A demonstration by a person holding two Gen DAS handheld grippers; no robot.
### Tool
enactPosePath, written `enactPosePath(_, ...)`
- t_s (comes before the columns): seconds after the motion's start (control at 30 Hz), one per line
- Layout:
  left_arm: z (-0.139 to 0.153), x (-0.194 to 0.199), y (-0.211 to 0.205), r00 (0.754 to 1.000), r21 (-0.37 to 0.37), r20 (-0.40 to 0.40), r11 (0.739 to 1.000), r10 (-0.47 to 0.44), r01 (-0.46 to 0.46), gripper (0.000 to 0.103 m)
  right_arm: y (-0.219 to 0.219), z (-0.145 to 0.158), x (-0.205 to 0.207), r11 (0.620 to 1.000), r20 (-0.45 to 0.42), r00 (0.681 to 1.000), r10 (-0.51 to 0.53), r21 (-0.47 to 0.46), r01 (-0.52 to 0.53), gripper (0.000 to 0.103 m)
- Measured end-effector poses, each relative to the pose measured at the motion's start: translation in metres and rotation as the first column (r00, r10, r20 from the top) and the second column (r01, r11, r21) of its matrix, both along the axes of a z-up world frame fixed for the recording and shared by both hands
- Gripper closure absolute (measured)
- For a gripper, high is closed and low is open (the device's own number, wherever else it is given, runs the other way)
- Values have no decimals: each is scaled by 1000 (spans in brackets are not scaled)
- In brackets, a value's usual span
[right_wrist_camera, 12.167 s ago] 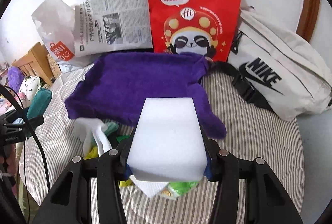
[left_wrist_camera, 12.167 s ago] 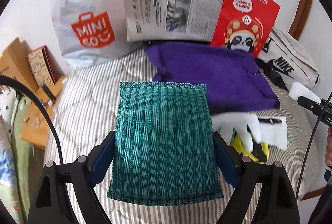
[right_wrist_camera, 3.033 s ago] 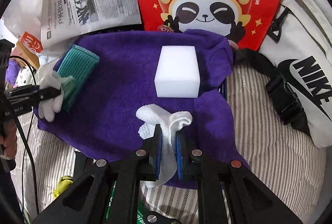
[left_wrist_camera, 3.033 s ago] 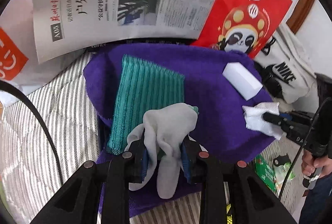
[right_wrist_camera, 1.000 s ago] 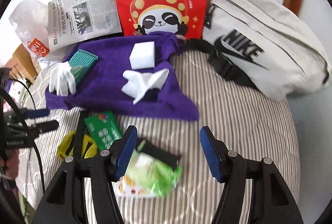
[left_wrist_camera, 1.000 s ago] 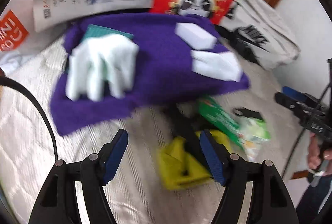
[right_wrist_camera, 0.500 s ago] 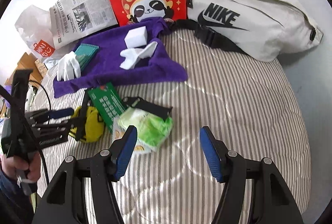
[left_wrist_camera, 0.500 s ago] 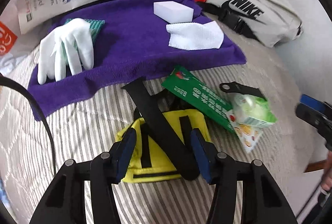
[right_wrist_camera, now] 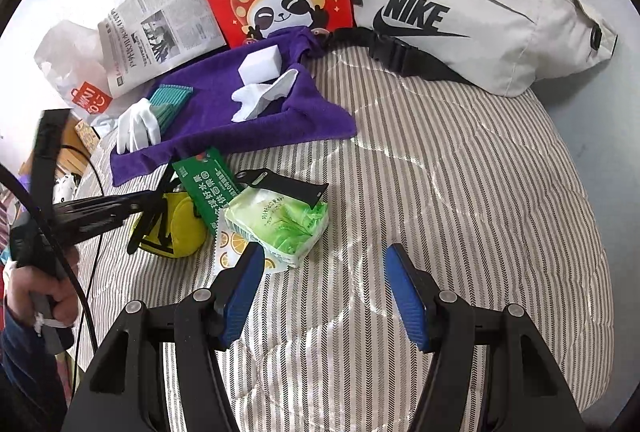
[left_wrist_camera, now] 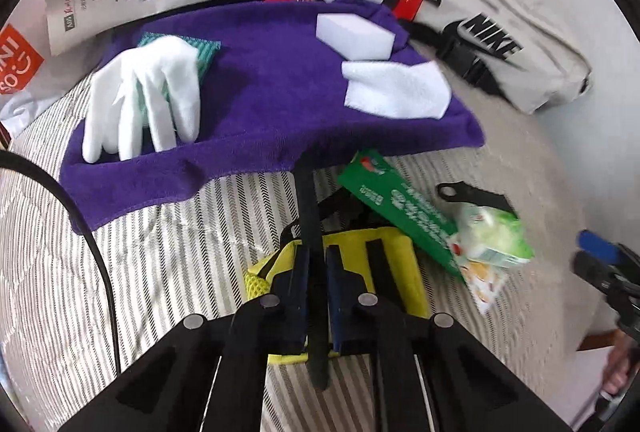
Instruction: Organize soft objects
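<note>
Now the left tool (left_wrist_camera: 316, 296) pinches the black strap (left_wrist_camera: 310, 216) of the yellow pouch (left_wrist_camera: 396, 252); the right tool (right_wrist_camera: 324, 284) gapes empty.

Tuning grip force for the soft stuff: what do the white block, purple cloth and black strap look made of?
White block: probably foam sponge, with a matte, uniform face and crisp edges.
Purple cloth: looks like terry or microfibre, with a fuzzy nap and a hemmed edge.
Black strap: seems woven webbing, flat and matte; the left tool is shut on it.

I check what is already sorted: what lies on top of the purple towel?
On the purple towel: white glove over a teal cloth, mostly covered; white sponge; white cloth.
</note>
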State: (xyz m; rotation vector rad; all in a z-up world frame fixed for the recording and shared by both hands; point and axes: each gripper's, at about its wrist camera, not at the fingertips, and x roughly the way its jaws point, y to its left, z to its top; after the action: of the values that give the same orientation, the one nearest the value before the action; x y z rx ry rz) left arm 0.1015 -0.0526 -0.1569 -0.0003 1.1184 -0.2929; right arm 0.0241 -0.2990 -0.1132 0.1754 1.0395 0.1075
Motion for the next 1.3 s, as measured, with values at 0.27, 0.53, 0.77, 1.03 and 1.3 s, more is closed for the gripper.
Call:
enactPosePath(0.27, -3, -9, 6, 1000, 21, -14, 1000, -22, 22, 95, 7, -6, 4, 1000, -16, 1000, 13, 1, -13, 41)
enactPosePath(0.53, -18, 14, -3, 1000, 25, -16, 999, -26, 27, 94, 7, -9, 3, 1000, -30, 999, 11, 4, -11, 41)
enactPosePath(0.77, -12, 12, 7, 1000, -4, 1, 1000, -25, 25, 99, 9, -13, 1, 1000, -39, 999, 19, -12, -20, 41)
enactPosePath(1.03, 7, -9, 42, 999, -33, 28, 999, 18, -17, 99, 17, -16, 8, 998, -35, 998, 48, -24, -49, 41)
enactPosePath(1.3, 0, -19, 84, 996, -55, 11, 994, 90, -89, 99, 35, -21, 24, 994, -40, 995, 97, -54, -99, 41)
